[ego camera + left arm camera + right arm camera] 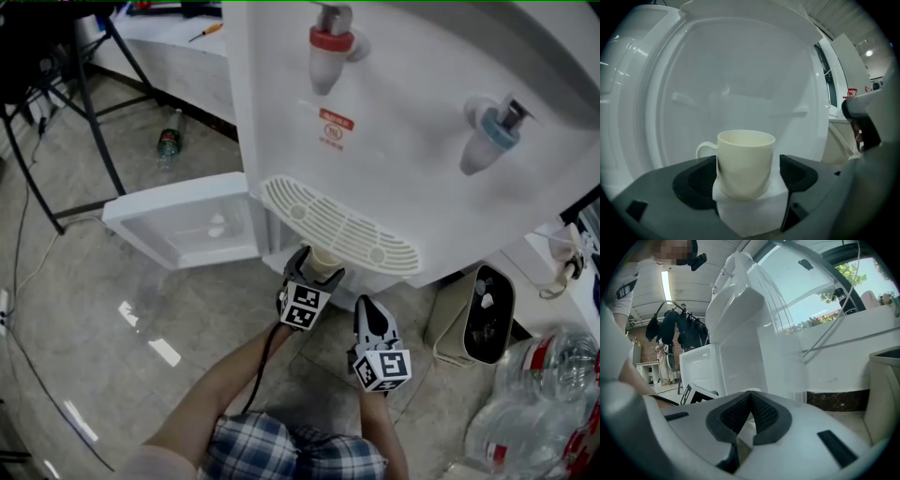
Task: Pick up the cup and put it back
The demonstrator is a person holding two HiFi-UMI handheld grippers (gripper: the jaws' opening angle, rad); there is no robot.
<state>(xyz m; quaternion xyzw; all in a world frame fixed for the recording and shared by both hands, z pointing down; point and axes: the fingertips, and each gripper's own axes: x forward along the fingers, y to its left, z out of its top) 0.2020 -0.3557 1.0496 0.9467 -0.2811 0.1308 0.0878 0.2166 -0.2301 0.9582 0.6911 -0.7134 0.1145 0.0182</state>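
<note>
While left gripper [317, 274] clasps the cup [744, 161] (cream), right gripper [750, 412] has jaws together.

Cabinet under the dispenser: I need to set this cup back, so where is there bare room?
The cabinet interior behind the cup in the left gripper looks bare, as does the floor beside the open door. Tight: the right gripper, shut and empty, sits close alongside, with a bin and plastic bottles crowding the right.

Below you, the tiled floor [122, 319] carries the white water dispenser [403, 141], a beige bin [473, 323] beside it, and a small bottle [168, 141] lying near black stand legs [84, 94].
</note>
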